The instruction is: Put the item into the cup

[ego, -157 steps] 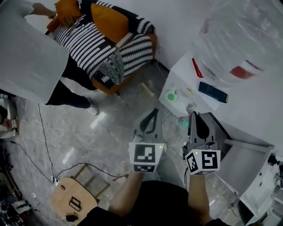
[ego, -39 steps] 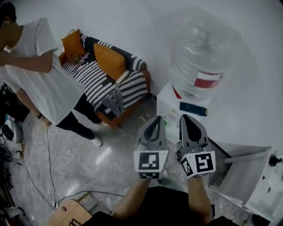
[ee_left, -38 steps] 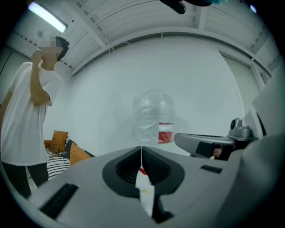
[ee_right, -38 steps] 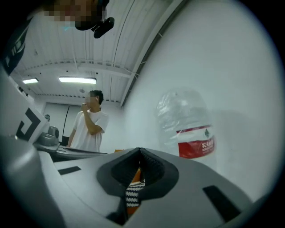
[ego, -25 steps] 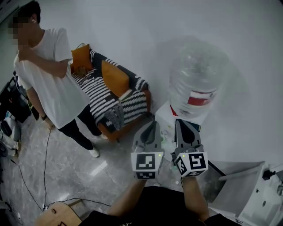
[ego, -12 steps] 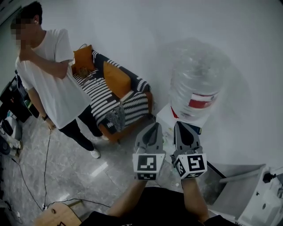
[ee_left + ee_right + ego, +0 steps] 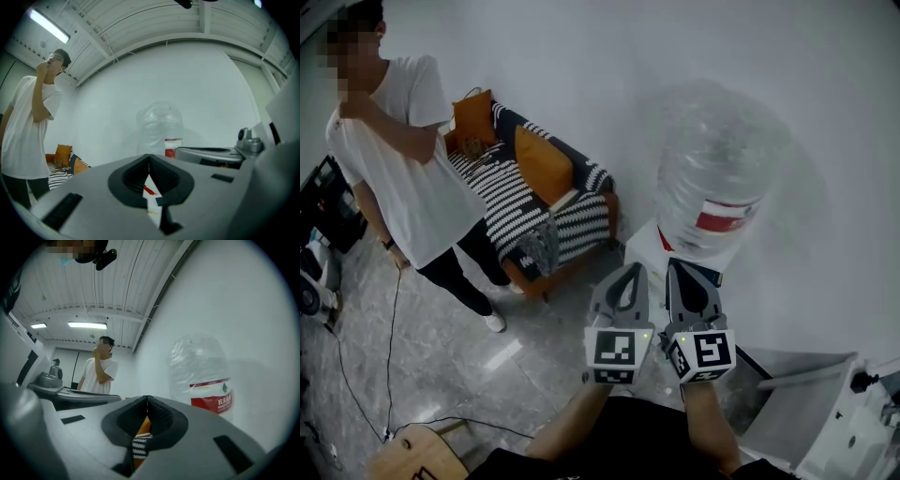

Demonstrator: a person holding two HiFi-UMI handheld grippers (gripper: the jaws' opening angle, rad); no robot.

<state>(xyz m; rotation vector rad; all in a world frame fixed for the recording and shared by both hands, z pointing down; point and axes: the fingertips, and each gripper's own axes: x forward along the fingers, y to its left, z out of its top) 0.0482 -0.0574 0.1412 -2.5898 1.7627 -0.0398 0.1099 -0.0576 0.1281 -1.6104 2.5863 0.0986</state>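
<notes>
Both tools are held up side by side in front of the white stand. The left gripper has its 2 jaws pressed together on nothing, and so does the right gripper. I can't see the cup or the item; the tools hide the stand's top. Reaching in blind could tip the cup, or bump the big water bottle just behind

Left tongs and right tongs side by side, both closed, empty.
</notes>
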